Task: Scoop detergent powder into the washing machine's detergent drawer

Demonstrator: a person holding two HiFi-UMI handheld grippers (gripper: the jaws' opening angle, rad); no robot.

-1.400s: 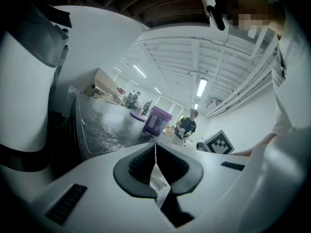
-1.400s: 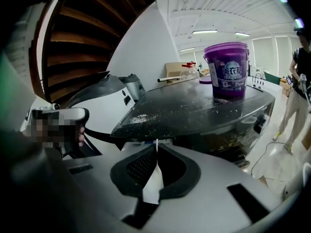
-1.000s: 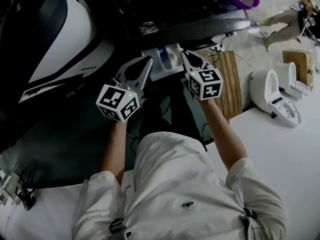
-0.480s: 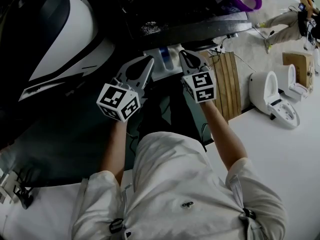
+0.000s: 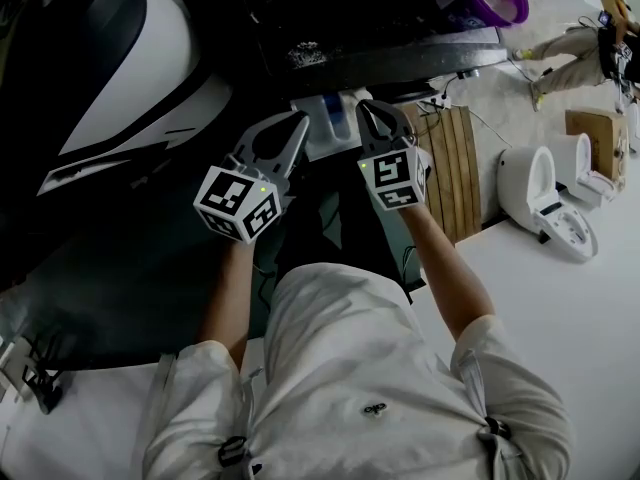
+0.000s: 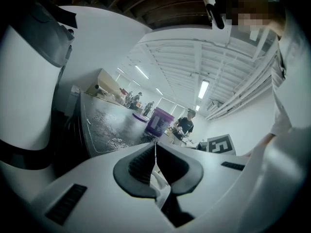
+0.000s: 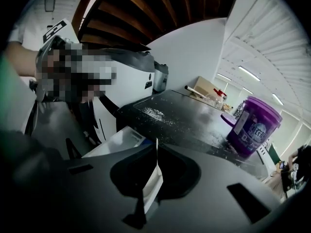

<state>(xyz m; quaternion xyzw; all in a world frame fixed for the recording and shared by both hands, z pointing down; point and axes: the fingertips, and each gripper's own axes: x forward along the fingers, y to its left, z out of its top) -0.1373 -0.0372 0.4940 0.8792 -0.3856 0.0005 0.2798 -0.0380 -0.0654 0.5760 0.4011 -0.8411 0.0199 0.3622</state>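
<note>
The white plastic detergent drawer [image 5: 330, 133] stands pulled out of the dark washing machine [image 5: 380, 28], between the left claw [image 5: 297, 120] and right claw [image 5: 366, 108], both pinched together on nothing; a purple tub [image 7: 252, 125] sits on top

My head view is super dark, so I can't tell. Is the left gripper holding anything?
Observer: No. The left gripper view shows the left gripper with its jaws pressed together and nothing between them.
Operator: What about the other one?
Observer: The right gripper view shows the right gripper with its jaws together too, and they are empty.
</note>
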